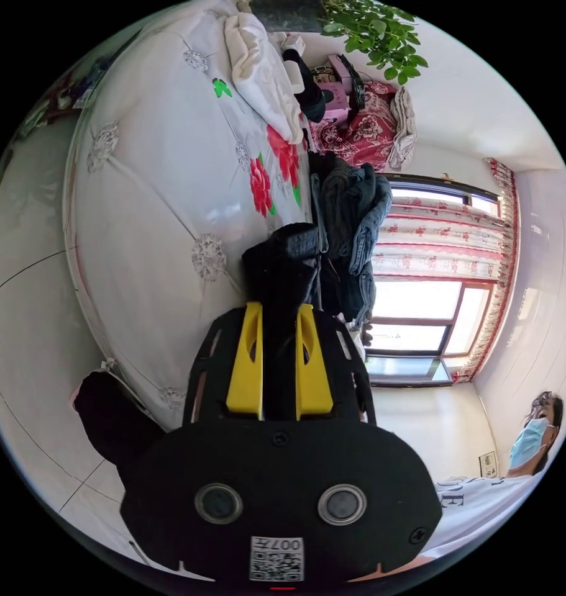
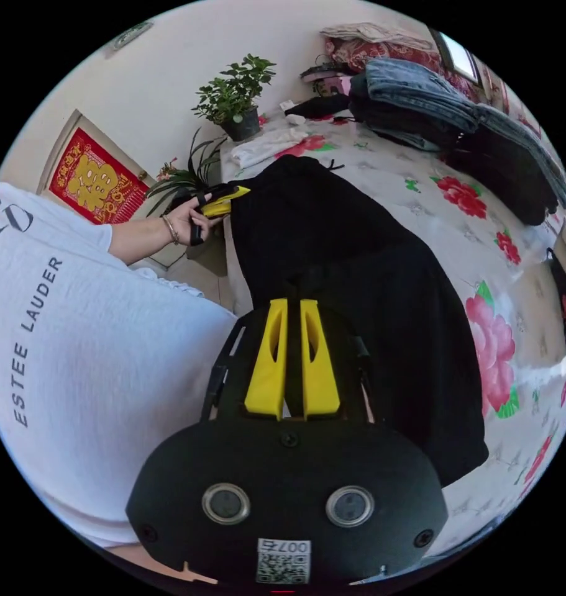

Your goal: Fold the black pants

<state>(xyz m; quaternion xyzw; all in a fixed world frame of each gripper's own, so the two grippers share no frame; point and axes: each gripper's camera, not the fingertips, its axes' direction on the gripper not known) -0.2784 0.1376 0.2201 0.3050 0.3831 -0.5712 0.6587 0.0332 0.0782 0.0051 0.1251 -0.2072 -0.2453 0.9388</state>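
In the left gripper view, the left hand-held gripper (image 1: 278, 307) had its yellow jaws nearly closed on a bunched edge of the black pants (image 1: 283, 267), lifted over the floral bed (image 1: 164, 186). Beyond it lay a pile of folded jeans (image 1: 351, 230) and a curtained window (image 1: 432, 298).

In the right gripper view, the black pants (image 2: 363, 292) lay spread across the bed (image 2: 525, 397). The right hand-held gripper (image 2: 293, 304) pinched their near edge, jaws almost together. The left hand-held gripper (image 2: 223, 200) gripped the far end, beside a potted plant (image 2: 233, 96).
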